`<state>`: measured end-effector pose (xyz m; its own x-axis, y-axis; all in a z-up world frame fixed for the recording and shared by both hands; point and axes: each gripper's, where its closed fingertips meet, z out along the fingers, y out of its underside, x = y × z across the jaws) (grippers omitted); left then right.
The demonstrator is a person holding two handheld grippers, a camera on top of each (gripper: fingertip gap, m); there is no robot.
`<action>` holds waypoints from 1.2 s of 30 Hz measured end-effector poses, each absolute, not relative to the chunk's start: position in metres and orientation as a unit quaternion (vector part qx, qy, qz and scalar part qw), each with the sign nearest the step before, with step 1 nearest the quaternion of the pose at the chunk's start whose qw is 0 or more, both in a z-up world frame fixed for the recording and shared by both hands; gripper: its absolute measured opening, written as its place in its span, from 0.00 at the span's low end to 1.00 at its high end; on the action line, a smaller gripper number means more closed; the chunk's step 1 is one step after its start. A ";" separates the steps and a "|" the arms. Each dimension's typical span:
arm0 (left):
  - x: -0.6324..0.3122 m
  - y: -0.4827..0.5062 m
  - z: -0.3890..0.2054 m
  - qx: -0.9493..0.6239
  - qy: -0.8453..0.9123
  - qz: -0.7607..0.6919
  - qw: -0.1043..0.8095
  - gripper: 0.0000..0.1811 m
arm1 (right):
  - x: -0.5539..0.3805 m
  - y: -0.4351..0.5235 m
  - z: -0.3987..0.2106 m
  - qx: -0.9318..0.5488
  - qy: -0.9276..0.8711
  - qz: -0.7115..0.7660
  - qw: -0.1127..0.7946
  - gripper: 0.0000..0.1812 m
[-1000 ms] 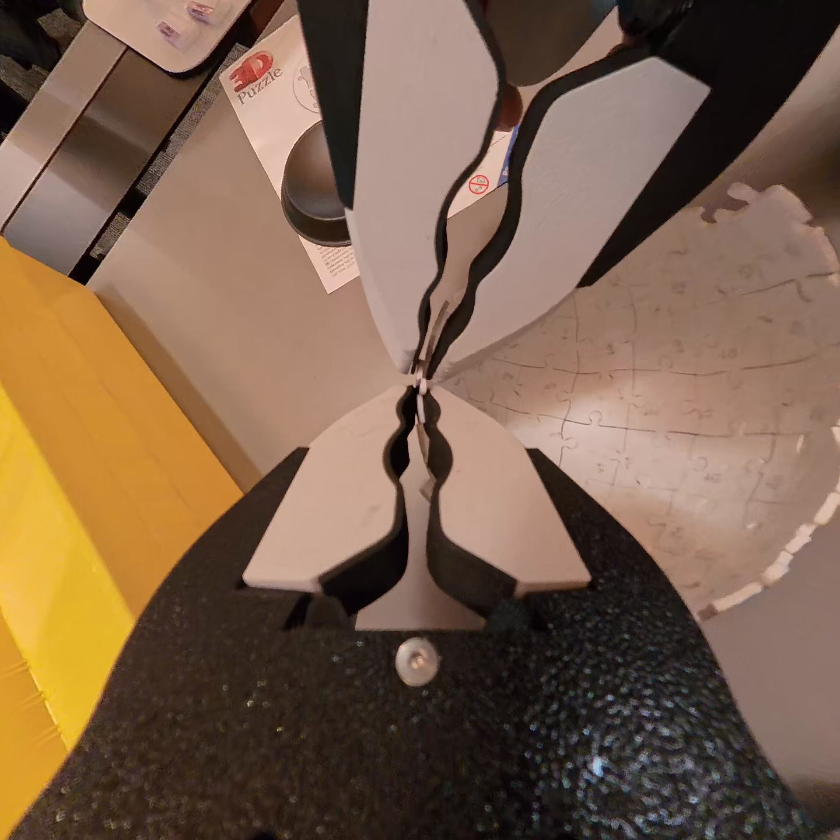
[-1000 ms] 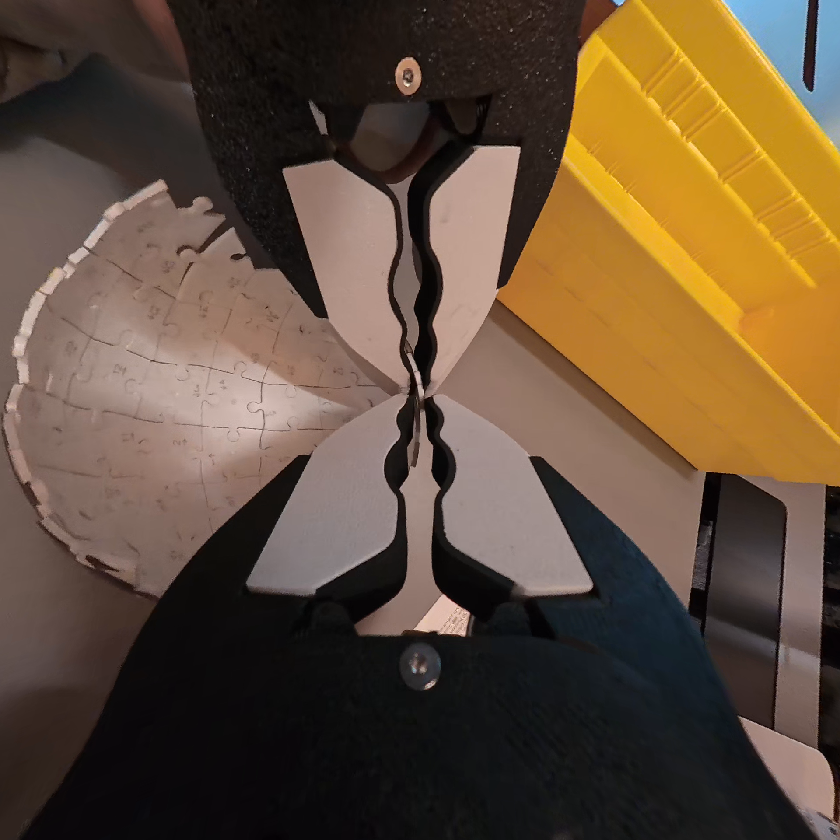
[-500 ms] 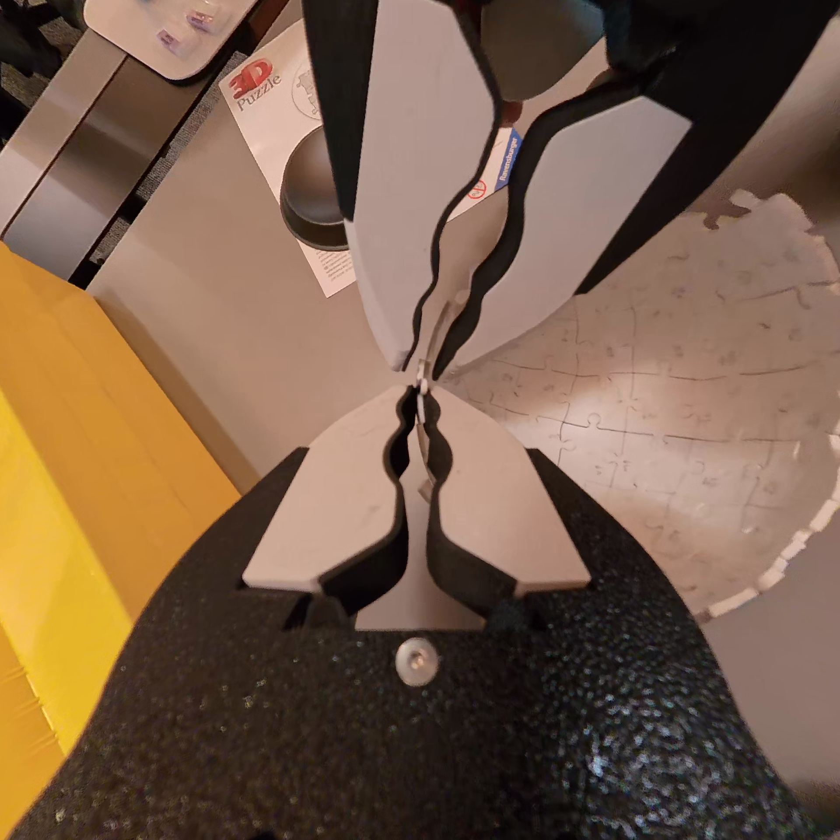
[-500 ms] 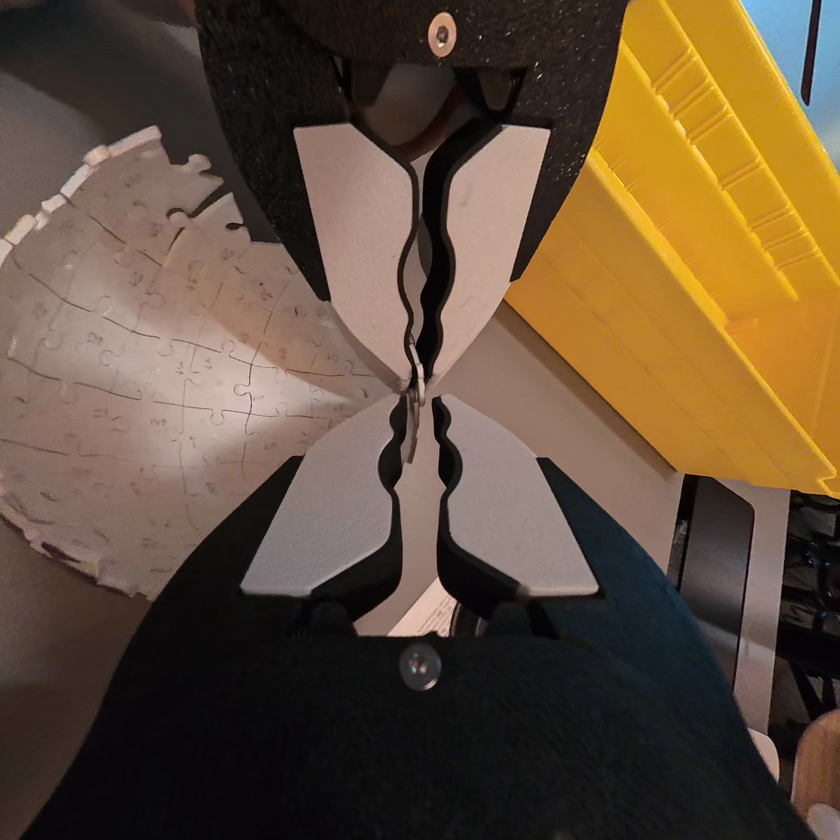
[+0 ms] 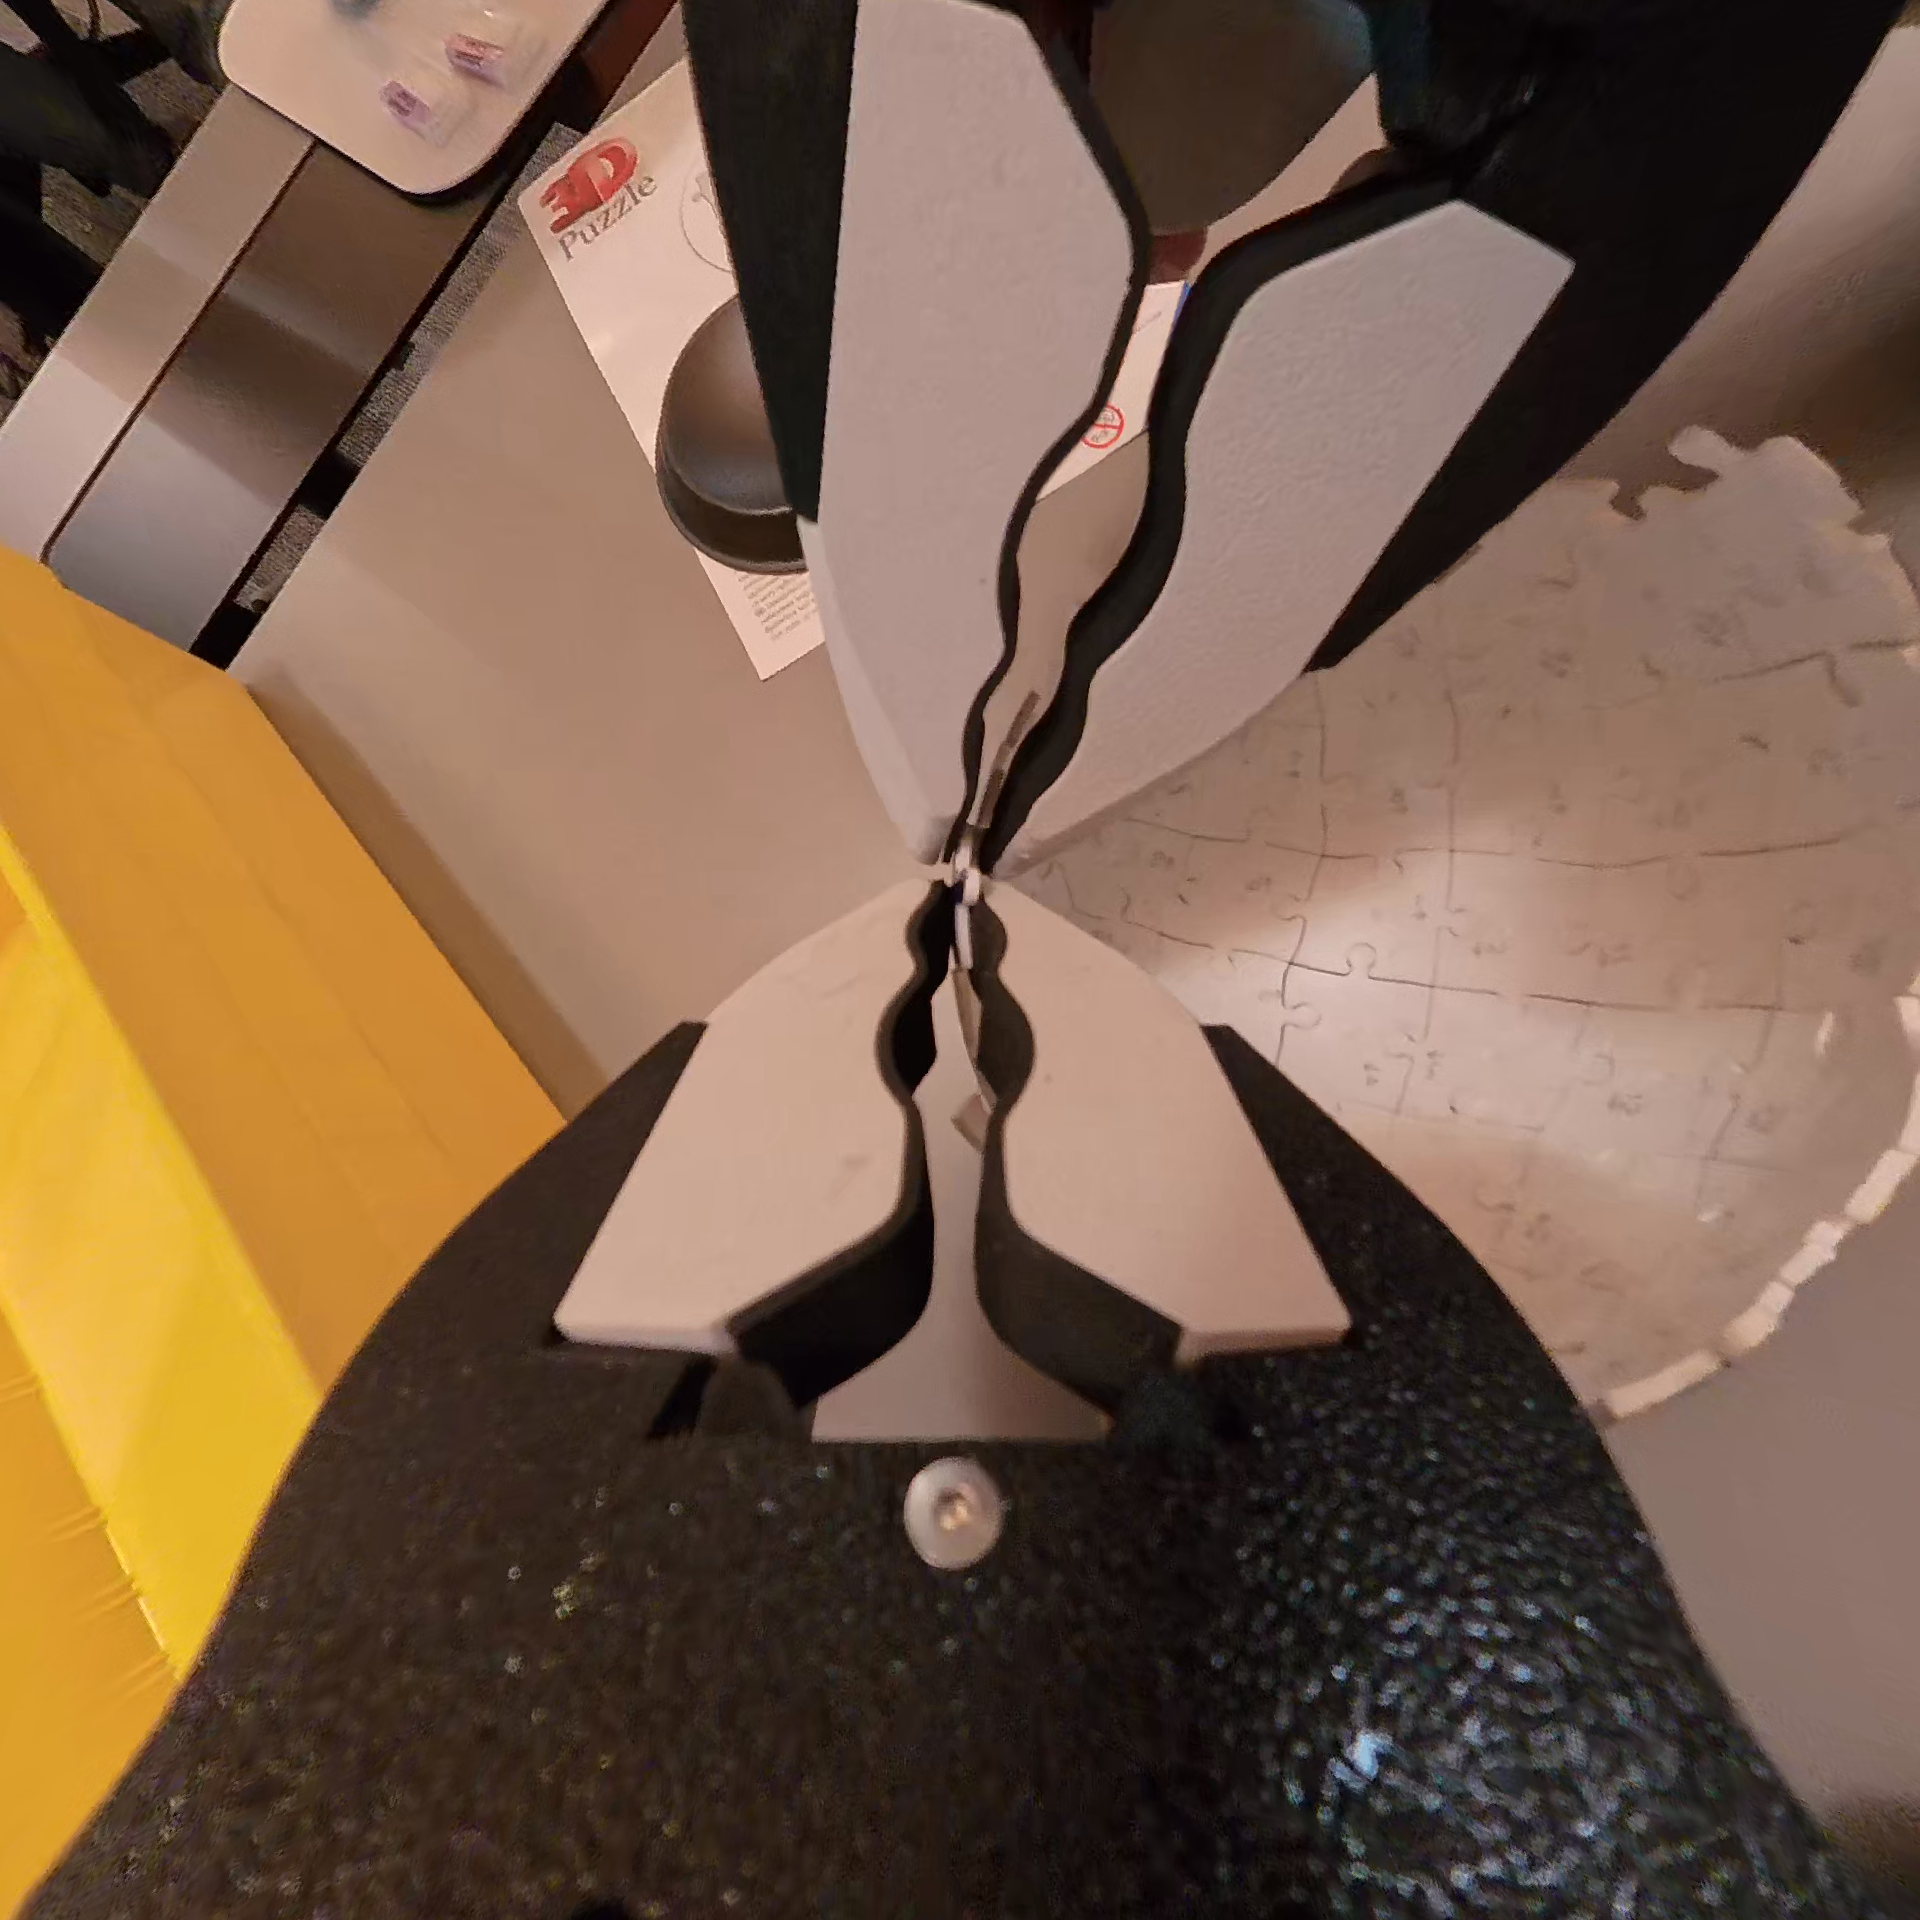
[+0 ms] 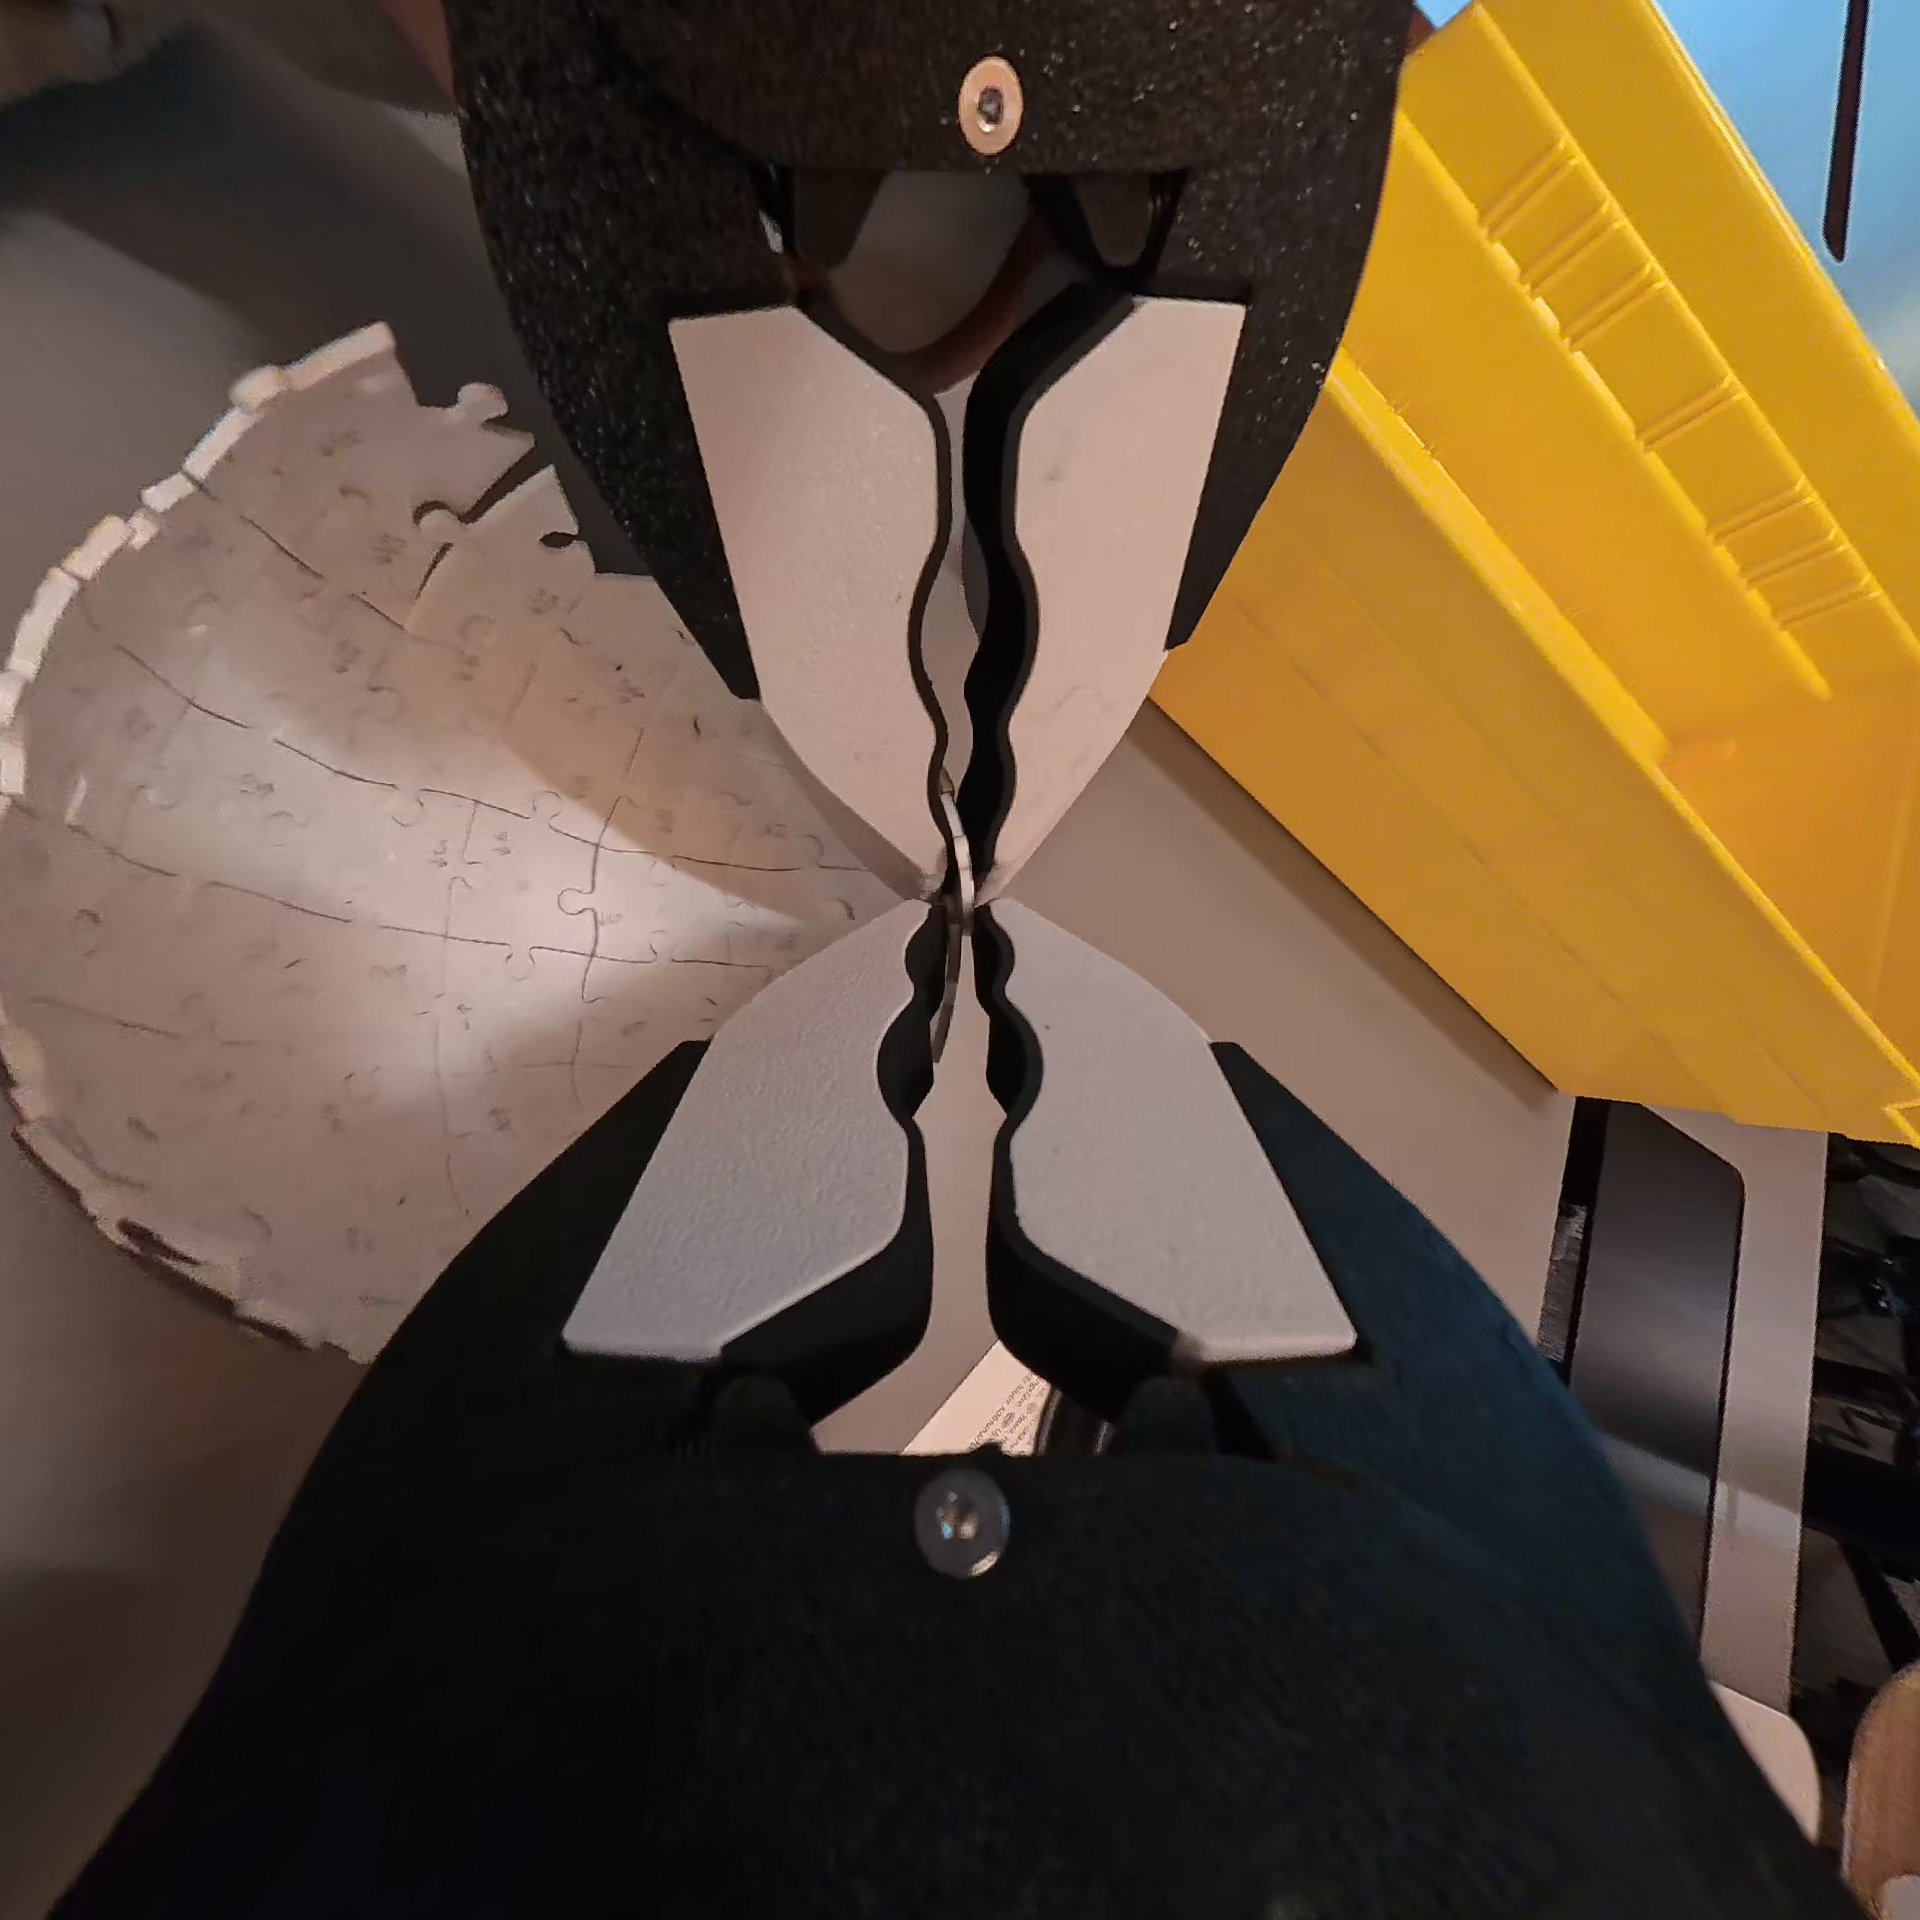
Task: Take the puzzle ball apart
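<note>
My two grippers meet tip to tip above the grey table (image 5: 540, 665). My left gripper (image 5: 961, 914) is shut on a thin white puzzle piece (image 5: 968, 935) seen edge-on. My right gripper (image 6: 956, 925) is shut on the joined neighbouring piece (image 6: 948, 997). The right gripper comes in from the top of the left wrist view (image 5: 971, 831), and the left gripper comes in from the top of the right wrist view (image 6: 961, 862). The remaining white puzzle-ball shell (image 5: 1558, 987) lies open side up on the table beside them, with a jagged rim; it also shows in the right wrist view (image 6: 312, 883).
A yellow bin (image 5: 208, 987) stands on the table across from the shell, also in the right wrist view (image 6: 1558, 675). A printed puzzle leaflet (image 5: 644, 270) lies beyond the grippers. A white tray (image 5: 416, 114) sits on a neighbouring surface past the table edge. Less than 4 cm separates the two grippers' tips.
Both grippers stay shut on the joined pieces, tip to tip. They have shifted and tilted slightly against each other, and the shell has slid a little in both views.
</note>
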<state>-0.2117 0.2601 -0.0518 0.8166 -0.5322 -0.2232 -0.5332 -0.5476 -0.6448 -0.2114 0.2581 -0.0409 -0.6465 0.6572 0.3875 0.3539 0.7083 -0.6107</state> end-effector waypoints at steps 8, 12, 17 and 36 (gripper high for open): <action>-0.211 0.261 -0.050 -0.878 0.301 -0.001 0.373 0.01 | -0.211 0.258 -0.039 -0.282 -0.868 0.262 0.312 0.03; -0.211 0.261 -0.050 -0.878 0.301 -0.001 0.373 0.01 | -0.210 0.256 -0.036 -0.273 -0.868 0.267 0.316 0.04; -0.212 0.262 -0.051 -0.879 0.301 0.005 0.370 0.01 | -0.211 0.258 -0.038 -0.270 -0.873 0.249 0.320 0.03; -0.211 0.263 -0.048 -0.873 0.307 0.012 0.379 0.01 | -0.209 0.258 -0.036 -0.259 -0.875 0.239 0.332 0.04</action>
